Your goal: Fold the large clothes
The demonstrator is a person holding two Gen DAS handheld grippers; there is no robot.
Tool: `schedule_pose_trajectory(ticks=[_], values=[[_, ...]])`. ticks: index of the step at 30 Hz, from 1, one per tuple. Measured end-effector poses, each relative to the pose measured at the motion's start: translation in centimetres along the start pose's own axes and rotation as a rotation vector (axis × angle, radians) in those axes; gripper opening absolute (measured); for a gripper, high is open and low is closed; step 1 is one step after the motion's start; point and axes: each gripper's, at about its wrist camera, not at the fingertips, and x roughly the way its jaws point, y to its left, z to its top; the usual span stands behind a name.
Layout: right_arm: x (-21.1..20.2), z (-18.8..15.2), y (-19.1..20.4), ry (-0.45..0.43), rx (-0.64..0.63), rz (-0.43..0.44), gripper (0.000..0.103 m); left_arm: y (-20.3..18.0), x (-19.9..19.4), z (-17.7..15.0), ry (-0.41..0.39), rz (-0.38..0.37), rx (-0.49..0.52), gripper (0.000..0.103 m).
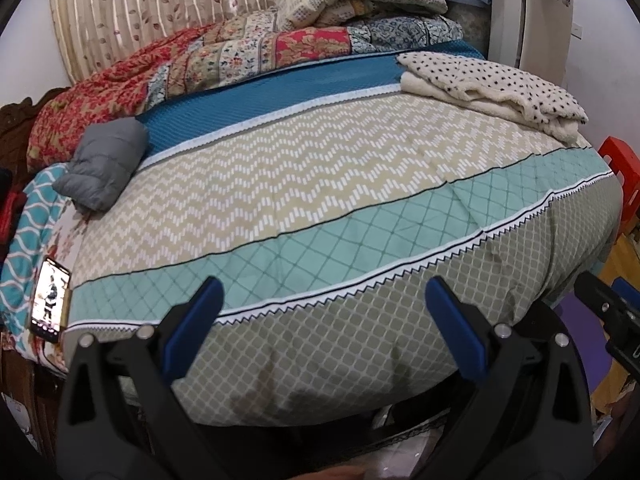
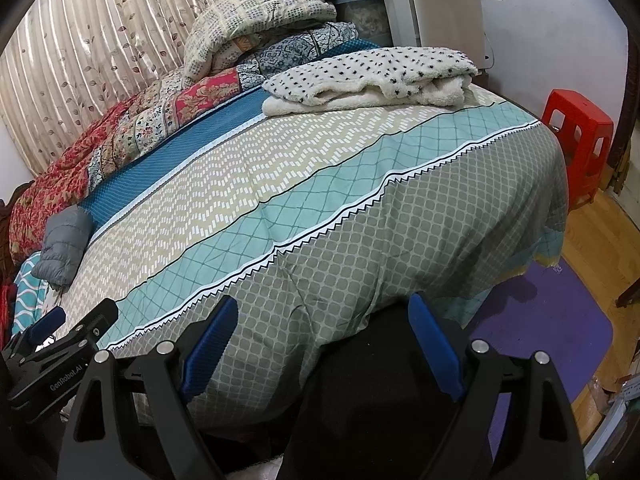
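Both the left tool [image 1: 324, 316] and the right tool [image 2: 324, 334] hang released and empty over the near bed [image 1: 360, 360] edge, evidently staged for reaching the spotted fleece garment [image 2: 372, 76] lying folded at the far corner.

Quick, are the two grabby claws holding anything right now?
Left gripper: jaws open, holding nothing, above the bedspread.
Right gripper: jaws open, holding nothing.
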Motion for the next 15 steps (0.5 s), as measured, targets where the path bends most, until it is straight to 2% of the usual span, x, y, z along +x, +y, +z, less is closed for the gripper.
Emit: schedule_pose_trajectory(ticks=[15], values=[[-0.05, 0.02, 0.11, 0.004, -0.007, 0.0, 0.097, 0.47, -0.14, 0.05, 0.001, -0.007, -0.002, 0.097]])
